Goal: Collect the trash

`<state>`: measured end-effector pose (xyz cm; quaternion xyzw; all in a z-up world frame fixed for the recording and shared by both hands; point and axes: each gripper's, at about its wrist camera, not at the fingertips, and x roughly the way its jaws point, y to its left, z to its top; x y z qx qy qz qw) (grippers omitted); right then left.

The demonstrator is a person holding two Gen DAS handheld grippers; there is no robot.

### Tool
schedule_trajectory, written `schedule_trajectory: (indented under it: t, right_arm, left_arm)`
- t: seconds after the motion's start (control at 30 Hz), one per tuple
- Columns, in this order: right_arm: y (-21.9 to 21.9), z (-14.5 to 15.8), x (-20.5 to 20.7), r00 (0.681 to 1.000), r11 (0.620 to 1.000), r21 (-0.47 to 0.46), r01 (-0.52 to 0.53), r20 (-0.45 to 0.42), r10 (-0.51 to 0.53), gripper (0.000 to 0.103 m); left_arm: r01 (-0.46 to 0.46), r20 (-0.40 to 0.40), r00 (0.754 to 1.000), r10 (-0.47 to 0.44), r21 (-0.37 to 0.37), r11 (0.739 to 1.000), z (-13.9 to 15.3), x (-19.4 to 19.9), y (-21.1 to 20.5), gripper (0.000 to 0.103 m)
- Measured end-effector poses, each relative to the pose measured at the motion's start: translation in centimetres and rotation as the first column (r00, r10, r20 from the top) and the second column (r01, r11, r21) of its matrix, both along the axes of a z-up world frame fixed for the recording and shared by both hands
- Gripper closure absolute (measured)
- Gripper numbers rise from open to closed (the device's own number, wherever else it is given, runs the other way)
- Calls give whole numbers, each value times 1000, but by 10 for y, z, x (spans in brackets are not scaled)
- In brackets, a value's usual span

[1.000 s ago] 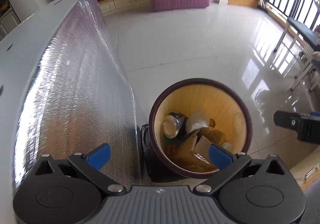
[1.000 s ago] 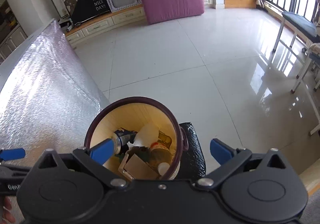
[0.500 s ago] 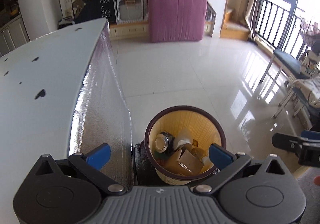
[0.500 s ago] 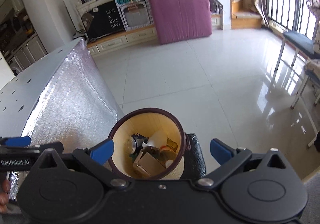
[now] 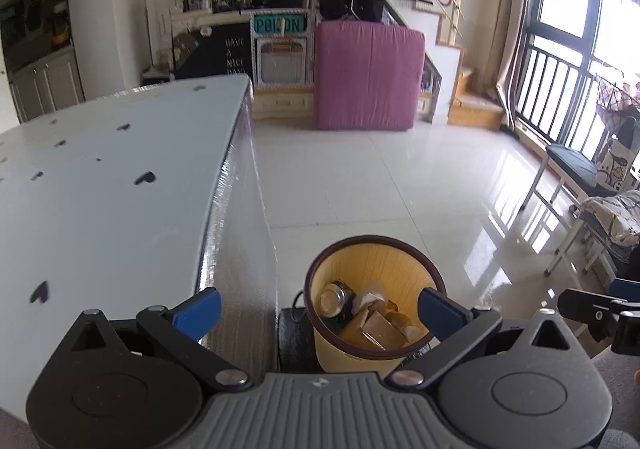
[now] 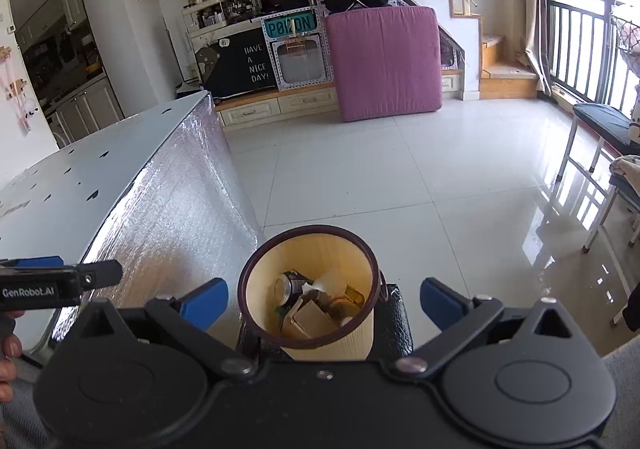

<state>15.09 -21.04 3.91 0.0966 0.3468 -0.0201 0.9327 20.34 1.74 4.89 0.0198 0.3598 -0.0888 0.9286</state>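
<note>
The left gripper (image 5: 318, 305), its blue-tipped fingers spread wide and empty, is held above a round yellow waste bin with a dark brown rim (image 5: 374, 347), which is seen standing on the glossy white tiled floor (image 5: 400, 177). The right gripper (image 6: 323, 299), likewise spread apart with nothing between its fingers, is pointed down over the same bin (image 6: 340, 341). Inside the bin, a silver metal can (image 6: 289, 286), a crumpled white paper (image 6: 326, 283) and a brown cardboard piece (image 6: 310, 316) are piled together. A black textured object (image 6: 396, 323) is set just beside the bin. A pale grey surface with foil-covered side (image 5: 120, 201) is seen to the left of the bin. A pink upright mattress (image 6: 386, 63) is propped against the far cabinets.
</note>
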Motion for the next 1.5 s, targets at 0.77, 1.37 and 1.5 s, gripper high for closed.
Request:
schedule_trajectory:
  t: [0.77, 1.37, 1.5]
  right_arm:
    - [13, -18, -61, 996, 989, -144, 35, 84, -23, 0]
    - [20, -27, -63, 995, 985, -166, 43, 97, -27, 0]
    - [16, -26, -64, 995, 985, -165, 42, 99, -25, 0]
  left_arm:
    - [-59, 97, 993, 61, -20, 998, -29, -66, 16, 0]
    - [-89, 96, 991, 90, -17, 996, -44, -71, 10, 0]
    - [-92, 99, 991, 94, -20, 996, -44, -73, 10, 0]
